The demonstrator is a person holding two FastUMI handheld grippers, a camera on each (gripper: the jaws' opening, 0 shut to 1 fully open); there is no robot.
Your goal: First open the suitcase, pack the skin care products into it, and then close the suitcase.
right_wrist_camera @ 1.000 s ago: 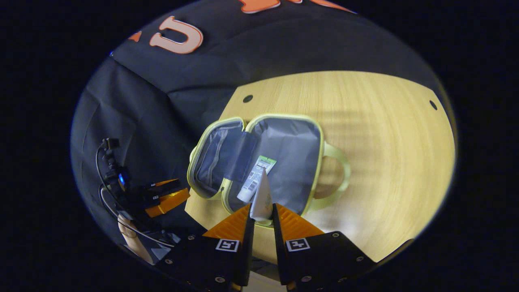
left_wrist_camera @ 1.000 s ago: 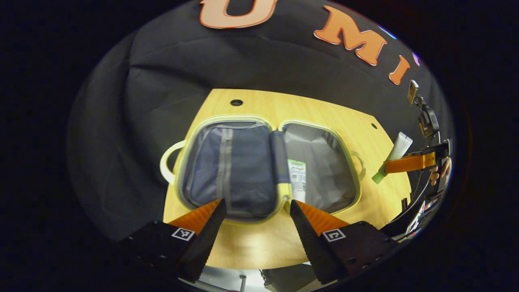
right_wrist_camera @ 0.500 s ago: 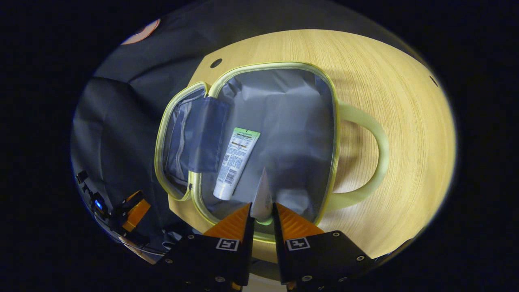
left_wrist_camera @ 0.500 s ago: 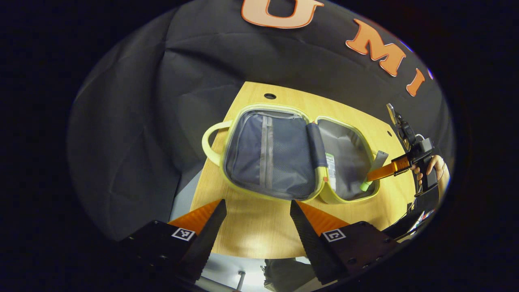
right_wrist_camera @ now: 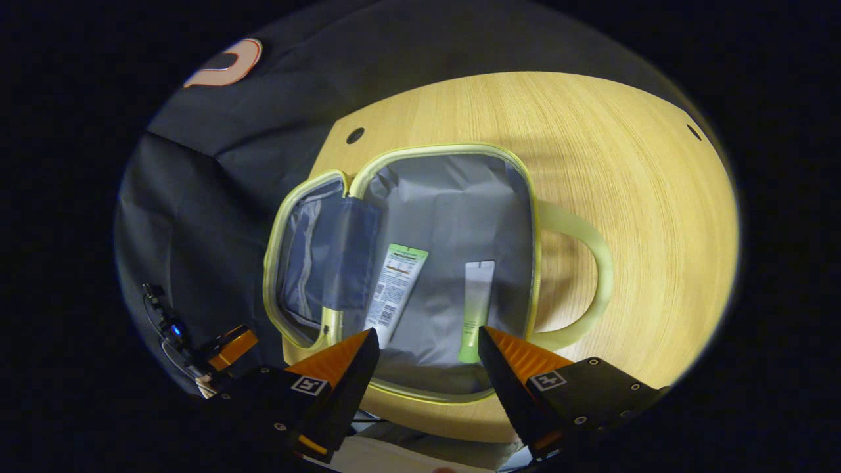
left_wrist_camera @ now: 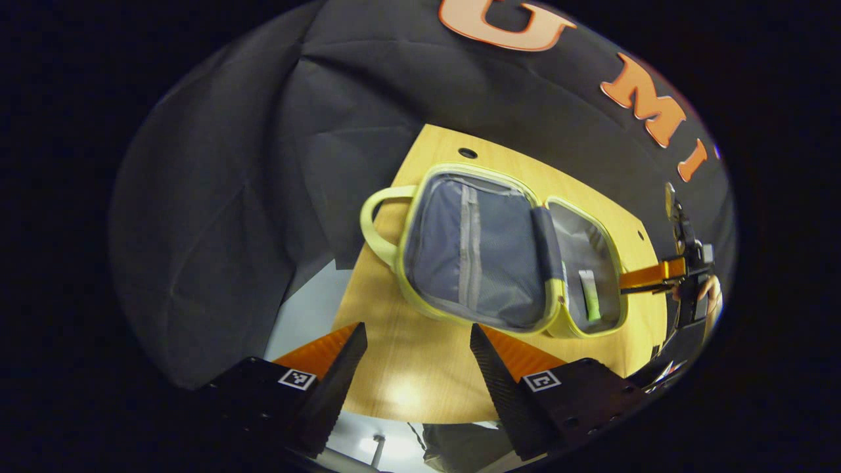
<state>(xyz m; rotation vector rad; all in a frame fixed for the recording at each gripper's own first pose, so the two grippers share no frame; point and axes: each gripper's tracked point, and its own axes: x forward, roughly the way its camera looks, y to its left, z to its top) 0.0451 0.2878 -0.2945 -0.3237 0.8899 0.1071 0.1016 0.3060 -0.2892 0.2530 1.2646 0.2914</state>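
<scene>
Now the right gripper (right_wrist_camera: 427,341) hangs with its jaws spread wide and empty over the open yellow-green soft suitcase with grey lining (right_wrist_camera: 368,169). Just ahead of the jaws, in the grey half, lie two products: a slim white tube with a green cap (right_wrist_camera: 474,309) off the right finger, and a white labelled tube with a green end (right_wrist_camera: 396,284) off the left finger. The left gripper (left_wrist_camera: 417,355), jaws also apart and holding nothing, sits short of the case's near rim. My call: packing looks done. To close well, catch the mesh-lined half (left_wrist_camera: 474,253) by its rim and fold it over squarely.
</scene>
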